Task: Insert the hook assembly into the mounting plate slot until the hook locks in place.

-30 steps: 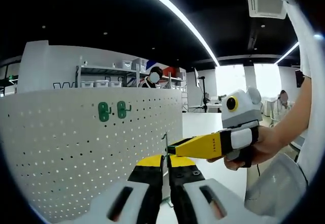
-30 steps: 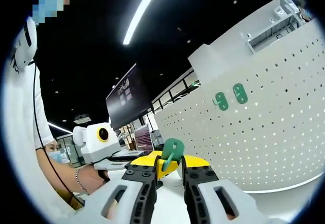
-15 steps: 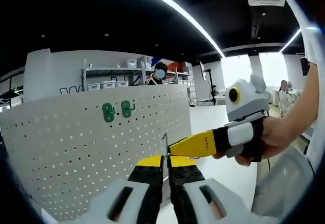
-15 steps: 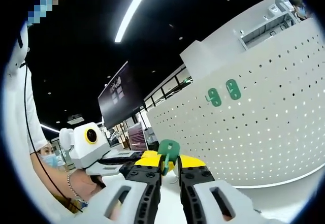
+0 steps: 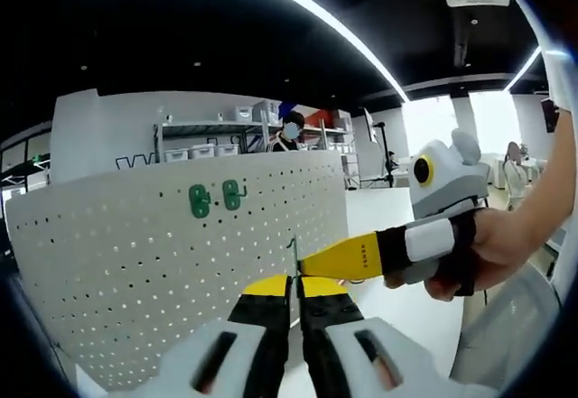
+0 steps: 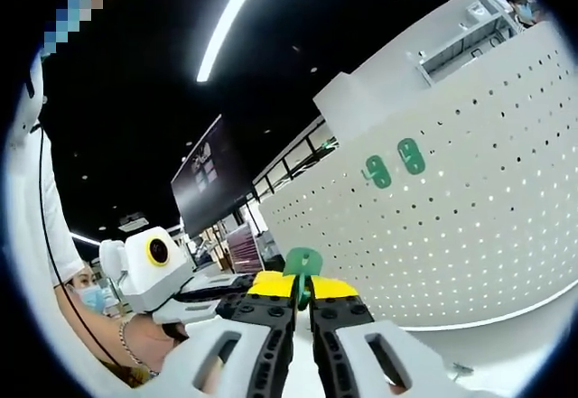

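Both your grippers' fingers pinch the green hook together, well short of the pegboard; insertion remains.

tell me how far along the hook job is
Done: two green hooks already sit on the white pegboard. In hand: the right tongs are shut on a green hook piece, and the left tongs pinch its thin metal edge. Left: bringing it to the board and locking it in.
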`<action>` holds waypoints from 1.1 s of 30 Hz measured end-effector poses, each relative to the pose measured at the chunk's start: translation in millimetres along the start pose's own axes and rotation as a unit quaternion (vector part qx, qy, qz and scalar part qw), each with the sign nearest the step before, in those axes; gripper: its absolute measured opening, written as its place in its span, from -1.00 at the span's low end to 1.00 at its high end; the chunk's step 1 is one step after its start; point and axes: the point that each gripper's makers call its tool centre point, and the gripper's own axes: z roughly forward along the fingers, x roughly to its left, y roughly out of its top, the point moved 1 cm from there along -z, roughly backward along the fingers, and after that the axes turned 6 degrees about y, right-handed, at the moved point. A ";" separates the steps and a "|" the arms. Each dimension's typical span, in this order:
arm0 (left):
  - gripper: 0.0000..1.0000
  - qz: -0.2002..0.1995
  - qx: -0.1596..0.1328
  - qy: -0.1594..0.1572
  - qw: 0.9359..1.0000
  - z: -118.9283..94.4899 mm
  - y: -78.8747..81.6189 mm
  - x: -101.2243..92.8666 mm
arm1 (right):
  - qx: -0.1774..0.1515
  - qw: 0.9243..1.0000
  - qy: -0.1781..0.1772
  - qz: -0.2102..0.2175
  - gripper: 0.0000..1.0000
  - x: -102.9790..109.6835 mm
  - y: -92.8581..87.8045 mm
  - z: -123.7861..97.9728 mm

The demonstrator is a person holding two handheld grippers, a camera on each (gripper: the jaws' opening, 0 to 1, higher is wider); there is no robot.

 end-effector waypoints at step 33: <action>-0.95 -0.019 0.000 -0.003 1.000 1.9 0.0 -0.7 | -0.011 1.000 -0.004 0.020 -1.00 -0.1 0.8 -0.7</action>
